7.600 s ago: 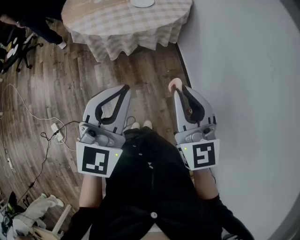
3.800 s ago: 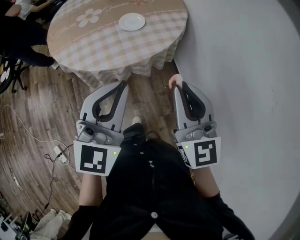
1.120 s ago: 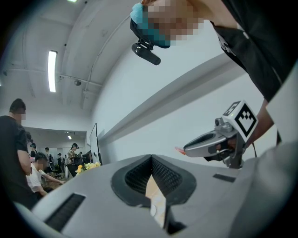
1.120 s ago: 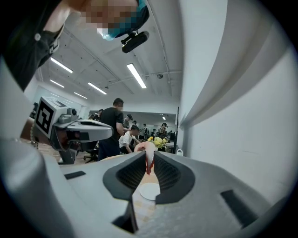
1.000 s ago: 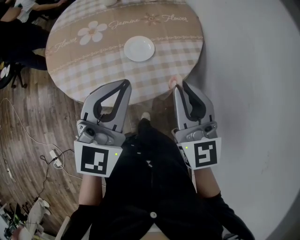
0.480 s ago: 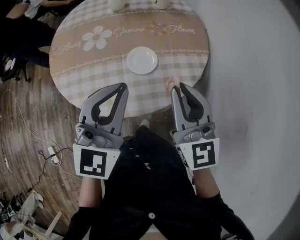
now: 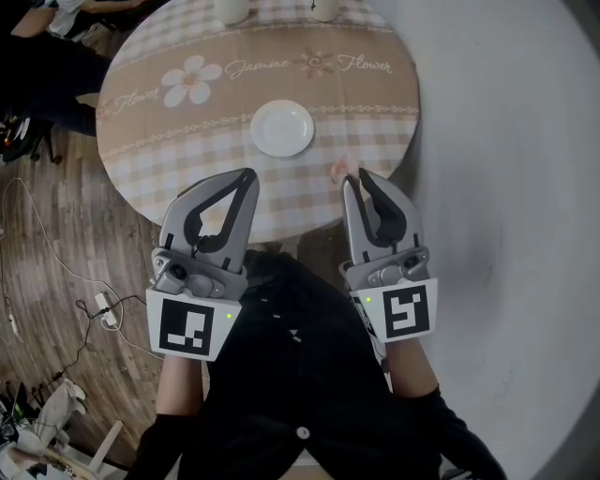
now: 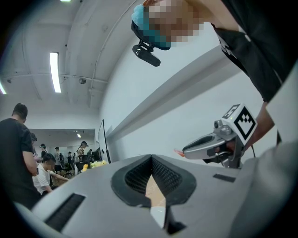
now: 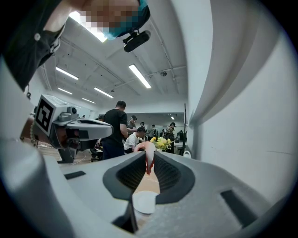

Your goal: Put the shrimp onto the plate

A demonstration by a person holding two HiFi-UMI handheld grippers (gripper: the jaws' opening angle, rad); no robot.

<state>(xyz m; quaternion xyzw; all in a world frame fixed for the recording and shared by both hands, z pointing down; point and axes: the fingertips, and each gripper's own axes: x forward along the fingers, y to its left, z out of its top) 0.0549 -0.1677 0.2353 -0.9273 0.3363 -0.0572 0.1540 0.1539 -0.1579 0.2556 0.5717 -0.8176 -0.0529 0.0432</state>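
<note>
A small white plate (image 7: 282, 128) lies on the round table (image 7: 178, 141) with a tan checked cloth, just ahead of both grippers. My right gripper (image 7: 352, 177) is shut on a pink shrimp (image 7: 339, 169) and hovers over the table's near right edge. In the right gripper view the shrimp (image 9: 149, 157) stands pinched between the tips of the right gripper (image 9: 149, 160), with the plate (image 9: 144, 202) below them. My left gripper (image 7: 247, 175) is shut and holds nothing, over the near edge; its tips (image 8: 151, 158) meet. The right gripper (image 8: 216, 144) shows beside it.
Two pale cups (image 7: 231, 8) (image 7: 324, 7) stand at the table's far edge. A white wall (image 7: 506, 141) runs close along the right. Seated people (image 7: 37, 47) and cables on the wood floor (image 7: 56, 244) are to the left. People (image 9: 114, 130) stand in the room beyond.
The table and plate have come from far ahead to right under the grippers. The shrimp has stayed in the right gripper throughout. Over the last half second little has shifted.
</note>
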